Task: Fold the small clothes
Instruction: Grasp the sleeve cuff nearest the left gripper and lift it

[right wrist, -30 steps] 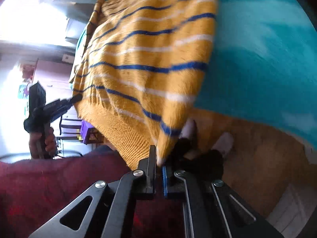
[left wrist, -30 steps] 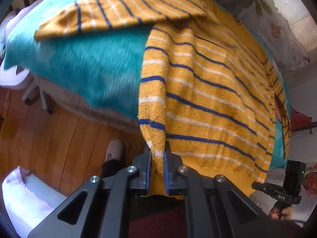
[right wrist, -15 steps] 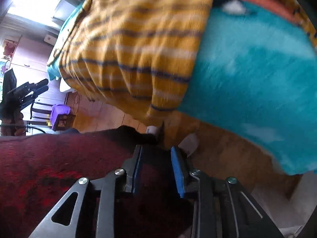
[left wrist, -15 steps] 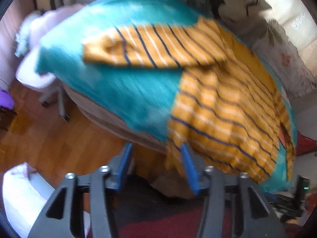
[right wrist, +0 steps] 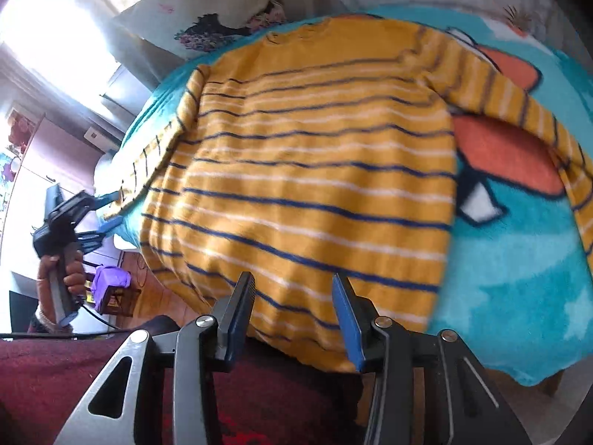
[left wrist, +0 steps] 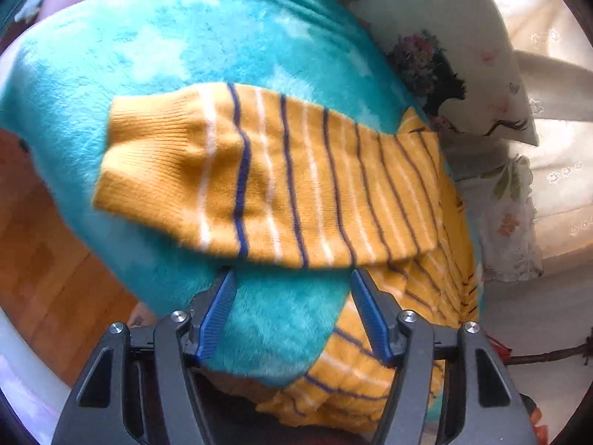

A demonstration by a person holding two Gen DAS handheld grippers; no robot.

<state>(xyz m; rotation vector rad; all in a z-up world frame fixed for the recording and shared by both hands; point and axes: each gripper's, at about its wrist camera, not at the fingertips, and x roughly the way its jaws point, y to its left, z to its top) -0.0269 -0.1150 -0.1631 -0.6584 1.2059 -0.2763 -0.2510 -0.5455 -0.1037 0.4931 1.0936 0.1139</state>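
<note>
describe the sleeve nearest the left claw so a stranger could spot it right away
Find the teal fleece blanket covering the bed. On it lies a mustard sweater with navy and white stripes. The sleeve stretches sideways just ahead of the open left claw, ending in a plain ribbed cuff, unlike the striped body.

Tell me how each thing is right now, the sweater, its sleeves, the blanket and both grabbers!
Sweater: spread flat, unfolded.
Left sleeve: stretched sideways across the blanket.
Right sleeve: bent, lying out to the side.
Blanket: spread under the sweater.
Left gripper: open, holding nothing.
Right gripper: open, holding nothing.
</note>
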